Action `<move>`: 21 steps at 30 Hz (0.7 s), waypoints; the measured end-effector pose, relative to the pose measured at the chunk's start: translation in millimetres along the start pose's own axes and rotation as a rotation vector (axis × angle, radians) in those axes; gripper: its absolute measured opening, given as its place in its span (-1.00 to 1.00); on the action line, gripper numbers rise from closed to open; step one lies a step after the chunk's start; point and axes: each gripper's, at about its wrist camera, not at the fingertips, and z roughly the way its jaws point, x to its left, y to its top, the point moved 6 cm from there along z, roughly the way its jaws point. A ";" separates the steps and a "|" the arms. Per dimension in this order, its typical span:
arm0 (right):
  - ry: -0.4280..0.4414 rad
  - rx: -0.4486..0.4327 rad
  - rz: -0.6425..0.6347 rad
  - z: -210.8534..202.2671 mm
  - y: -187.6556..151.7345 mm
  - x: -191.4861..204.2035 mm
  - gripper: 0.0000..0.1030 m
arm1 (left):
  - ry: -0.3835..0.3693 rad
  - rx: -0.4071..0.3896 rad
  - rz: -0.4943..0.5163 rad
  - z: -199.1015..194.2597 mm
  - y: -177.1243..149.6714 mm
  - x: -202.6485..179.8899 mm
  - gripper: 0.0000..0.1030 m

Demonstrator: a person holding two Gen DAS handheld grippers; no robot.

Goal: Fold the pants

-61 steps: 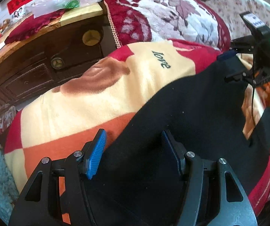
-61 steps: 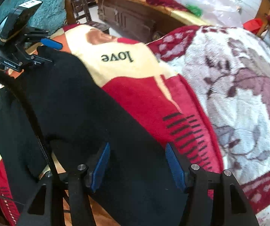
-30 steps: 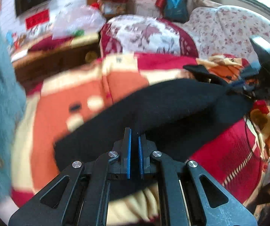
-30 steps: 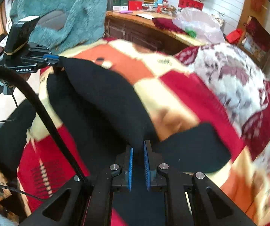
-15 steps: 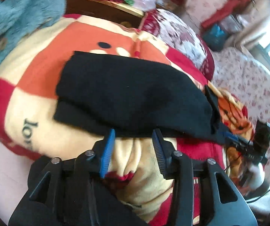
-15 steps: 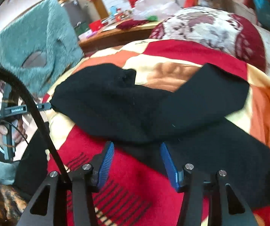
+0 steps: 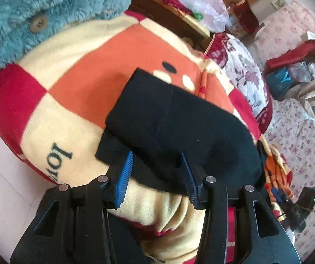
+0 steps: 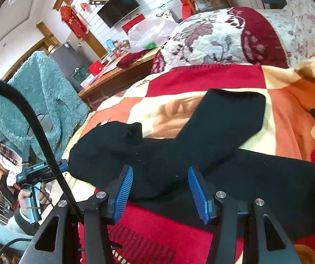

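Lying folded on the checked blanket (image 7: 73, 81), the black pants (image 7: 179, 123) are filling the centre of the left wrist view. We are seeing the left tongs (image 7: 157, 176) at 6 o'clock, jaws opening, pads clear of the cloth edge between them. The right tongs (image 8: 160, 193) are standing open over the pants (image 8: 179, 154), gripping nothing. A teal fleece (image 8: 36, 101) is hanging at 9 o'clock in the right wrist view.

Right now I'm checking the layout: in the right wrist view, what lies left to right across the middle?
Fluffy teal fleece garment → folded black pants → orange patch of the checked blanket.
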 end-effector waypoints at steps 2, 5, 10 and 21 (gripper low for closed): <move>0.004 0.011 -0.009 2.6 -1.5 1.5 -0.02 | 0.013 -0.005 -0.007 4.6 -0.6 0.8 -0.15; -0.010 0.022 -0.025 6.4 -3.0 1.5 -0.03 | 0.004 -0.032 -0.053 7.1 5.1 3.3 -0.11; -0.075 0.001 0.058 5.8 3.8 -23.8 -0.02 | 0.004 -0.081 -0.099 13.0 14.3 -5.9 -0.10; -0.280 0.060 0.042 49.1 74.9 -44.7 0.24 | 0.069 -0.106 0.039 -2.0 -10.4 -16.6 -0.69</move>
